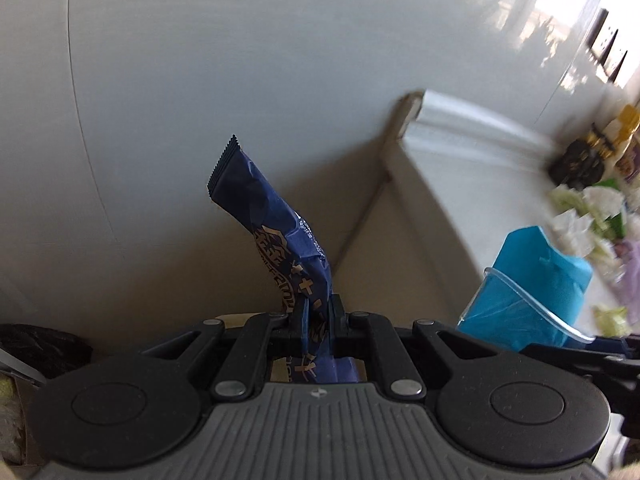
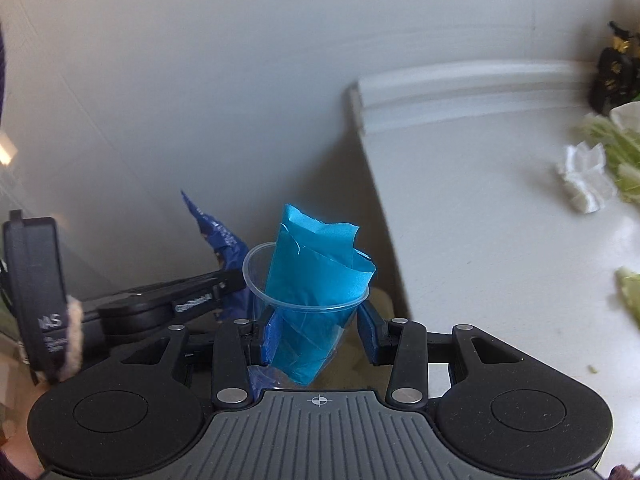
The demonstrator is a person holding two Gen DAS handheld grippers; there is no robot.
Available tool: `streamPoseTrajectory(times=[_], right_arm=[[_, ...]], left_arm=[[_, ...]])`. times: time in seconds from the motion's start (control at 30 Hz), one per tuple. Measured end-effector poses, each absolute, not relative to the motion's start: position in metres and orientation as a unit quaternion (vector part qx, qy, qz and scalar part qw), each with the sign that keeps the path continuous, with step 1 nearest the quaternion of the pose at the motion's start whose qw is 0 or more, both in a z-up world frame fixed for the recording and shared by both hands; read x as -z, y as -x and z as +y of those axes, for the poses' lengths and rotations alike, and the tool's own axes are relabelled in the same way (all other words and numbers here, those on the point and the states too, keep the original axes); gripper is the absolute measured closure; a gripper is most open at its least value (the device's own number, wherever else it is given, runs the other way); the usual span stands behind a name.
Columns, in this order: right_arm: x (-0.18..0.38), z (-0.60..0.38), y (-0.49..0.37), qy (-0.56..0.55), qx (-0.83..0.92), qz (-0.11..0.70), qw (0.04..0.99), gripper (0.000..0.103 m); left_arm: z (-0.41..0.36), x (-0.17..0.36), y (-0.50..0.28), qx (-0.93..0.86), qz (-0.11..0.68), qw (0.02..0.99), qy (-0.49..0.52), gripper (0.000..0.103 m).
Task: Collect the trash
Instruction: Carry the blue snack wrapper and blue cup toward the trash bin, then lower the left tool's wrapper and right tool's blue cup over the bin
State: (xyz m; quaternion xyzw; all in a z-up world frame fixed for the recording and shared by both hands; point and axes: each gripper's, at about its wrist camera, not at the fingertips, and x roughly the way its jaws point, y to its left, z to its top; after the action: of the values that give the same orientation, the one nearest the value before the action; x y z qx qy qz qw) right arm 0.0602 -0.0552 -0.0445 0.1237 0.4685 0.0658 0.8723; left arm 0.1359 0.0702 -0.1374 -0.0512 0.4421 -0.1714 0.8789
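Note:
My left gripper (image 1: 318, 316) is shut on a dark blue snack wrapper (image 1: 266, 216) with gold print, which sticks up between its jaws. My right gripper (image 2: 318, 336) is shut on a clear plastic cup (image 2: 256, 276) that holds a rolled piece of bright blue paper (image 2: 316, 276). The same cup with blue paper (image 1: 528, 276) shows at the right of the left wrist view. In the right wrist view the left gripper (image 2: 228, 286) and its wrapper (image 2: 216, 236) sit just to the left of the cup. Both grippers hang beyond the left end of a white table (image 2: 500, 248), over the beige floor by the wall.
A black trash bag (image 1: 40, 348) shows at the lower left of the left wrist view. On the white table lie crumpled white tissue (image 2: 584, 180), green scraps (image 2: 624, 152) and a black and gold object (image 2: 614, 68). A pale wall (image 2: 240, 60) stands close ahead.

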Motion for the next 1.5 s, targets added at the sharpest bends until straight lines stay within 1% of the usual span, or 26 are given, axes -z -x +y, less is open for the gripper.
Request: streamPoseTrajectory(times=[0.27,0.6,1.13,1.33,1.5], right_arm=[[0.106,-0.024,-0.085,-0.077,-0.076,0.51,0.854,0.063],[0.174,-0.012,-0.109,-0.04,-0.069,0.555,0.828,0.063],[0.241,0.011,-0.133,-0.008,-0.067,0.597,0.799,0.063],[0.248,0.028,-0.133,0.0,-0.065,0.605,0.793,0.063],[0.242,0.031,-0.128,0.003,-0.062,0.607,0.792,0.063]], left_arm=[[0.076,0.211,-0.142,0.188,0.44,0.878,0.033,0.095],[0.079,0.266,-0.164,0.178,0.456,0.872,0.007,0.095],[0.078,0.306,-0.178,0.163,0.455,0.875,-0.03,0.095],[0.077,0.315,-0.18,0.162,0.459,0.873,-0.031,0.095],[0.076,0.308,-0.191,0.167,0.455,0.874,-0.033,0.095]])
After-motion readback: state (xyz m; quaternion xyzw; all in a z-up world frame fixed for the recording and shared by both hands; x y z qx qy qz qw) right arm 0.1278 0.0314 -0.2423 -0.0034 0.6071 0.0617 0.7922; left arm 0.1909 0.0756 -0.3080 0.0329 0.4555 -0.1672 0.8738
